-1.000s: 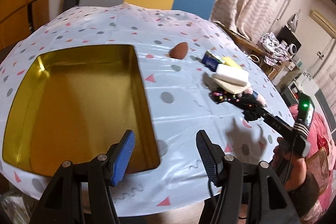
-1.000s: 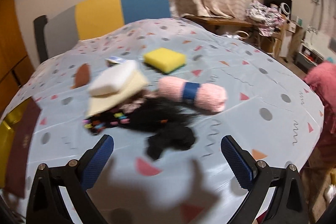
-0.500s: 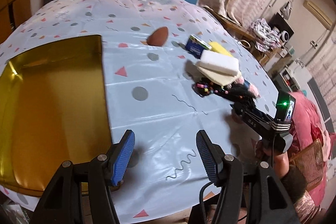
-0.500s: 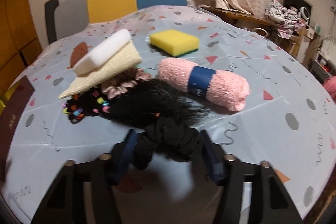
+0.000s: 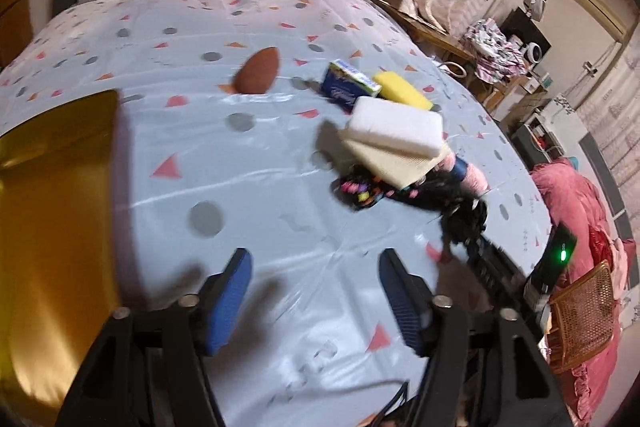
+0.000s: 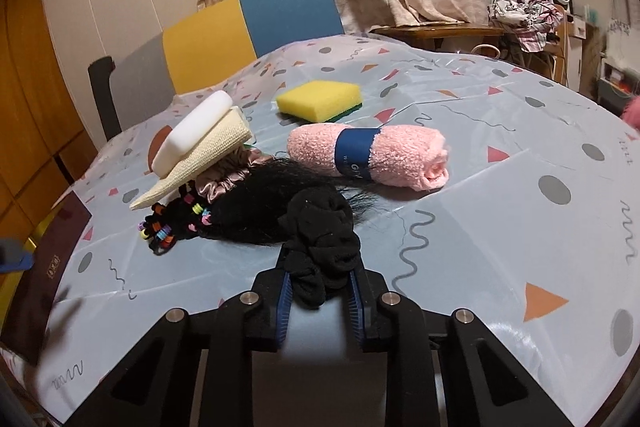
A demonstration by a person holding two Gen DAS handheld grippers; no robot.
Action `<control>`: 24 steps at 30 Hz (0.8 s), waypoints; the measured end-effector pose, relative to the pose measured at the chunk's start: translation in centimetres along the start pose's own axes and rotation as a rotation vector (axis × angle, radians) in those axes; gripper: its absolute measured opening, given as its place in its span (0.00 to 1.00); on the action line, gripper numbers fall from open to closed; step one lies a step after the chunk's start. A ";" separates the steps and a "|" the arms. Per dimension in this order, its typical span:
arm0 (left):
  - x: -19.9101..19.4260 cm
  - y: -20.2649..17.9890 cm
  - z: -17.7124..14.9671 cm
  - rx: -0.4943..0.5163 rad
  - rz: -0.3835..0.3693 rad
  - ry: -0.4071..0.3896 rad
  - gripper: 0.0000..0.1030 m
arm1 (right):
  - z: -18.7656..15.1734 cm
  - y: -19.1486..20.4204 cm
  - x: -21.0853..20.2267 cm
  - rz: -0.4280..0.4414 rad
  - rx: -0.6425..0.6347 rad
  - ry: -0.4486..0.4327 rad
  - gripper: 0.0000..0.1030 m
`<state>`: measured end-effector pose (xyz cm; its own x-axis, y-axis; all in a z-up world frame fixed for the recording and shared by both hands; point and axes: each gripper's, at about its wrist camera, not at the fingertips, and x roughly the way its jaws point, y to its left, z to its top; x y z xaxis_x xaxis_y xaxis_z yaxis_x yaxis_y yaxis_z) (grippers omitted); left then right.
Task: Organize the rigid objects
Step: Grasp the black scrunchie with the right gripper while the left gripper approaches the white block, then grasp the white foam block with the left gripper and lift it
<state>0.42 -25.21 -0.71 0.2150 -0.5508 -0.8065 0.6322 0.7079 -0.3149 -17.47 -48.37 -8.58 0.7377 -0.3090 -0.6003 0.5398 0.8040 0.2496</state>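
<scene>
Black ruffled fabric, a scrunchie (image 6: 320,247), is pinched between the blue pads of my right tool (image 6: 320,301), which is clenched on its near end. It rests on the pale blue spotted tabletop (image 6: 500,211), close to the near edge, touching a bundle of black hair with coloured beads (image 6: 224,223).

Behind that bundle, toward the middle of the tabletop, a white block (image 6: 192,133) lies on a cream pad (image 6: 200,163), both tilted over a pinkish satin scrunchie (image 6: 228,177). Just beside them lies a rolled pink towel (image 6: 368,157) with a navy band, and beyond it a yellow sponge (image 6: 320,99).

My left tool (image 5: 314,289) hangs over bare tabletop near the near edge. Its jaws are opening and nothing is between them. A gold tray (image 5: 52,227) sits at the left edge. Near the far edge lie a brown oval thing (image 5: 258,71) and a small blue box (image 5: 348,85).

Judging by the grasp, I am at the pick-up step, clearing a soft item from around the stack. The rigid pieces, I judge, are the box and possibly the oval thing and the white block. Next, the scrunchie must lift cleanly. The loose hair may drag along with it and upset the tilted stack, so a slow, straight rise seems wise.
</scene>
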 end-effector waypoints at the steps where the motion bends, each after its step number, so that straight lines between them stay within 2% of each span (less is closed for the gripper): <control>1: 0.5 -0.3 0.5 -0.002 -0.016 0.006 0.69 | -0.1 0.0 0.0 0.002 -0.001 -0.004 0.24; 4: 2.4 -1.6 2.2 -0.015 -0.061 0.016 0.73 | -0.3 -0.2 0.0 0.010 -0.002 -0.013 0.24; 9: 5.6 -3.9 4.2 0.009 -0.046 0.034 0.74 | -0.5 -0.4 0.2 0.026 0.004 -0.024 0.24; 13: 7.4 -5.5 5.9 0.010 -0.062 0.048 0.74 | -0.7 -0.4 0.3 0.027 0.002 -0.034 0.24; 16: 8.5 -6.3 7.8 -0.028 -0.102 0.046 0.81 | -0.8 -0.7 0.3 0.042 0.017 -0.041 0.24; 22: 10.9 -6.5 10.9 -0.158 -0.138 0.077 0.82 | -0.9 -0.9 0.3 0.056 0.031 -0.051 0.24; 24: 11.9 -6.3 11.5 -0.176 -0.120 0.083 0.84 | -1.0 -0.9 0.3 0.055 0.028 -0.054 0.24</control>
<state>7.58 -41.36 -2.58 0.0797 -0.6028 -0.7939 0.5080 0.7098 -0.4879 -18.13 -48.67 -9.73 0.7866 -0.2925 -0.5437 0.5089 0.8058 0.3028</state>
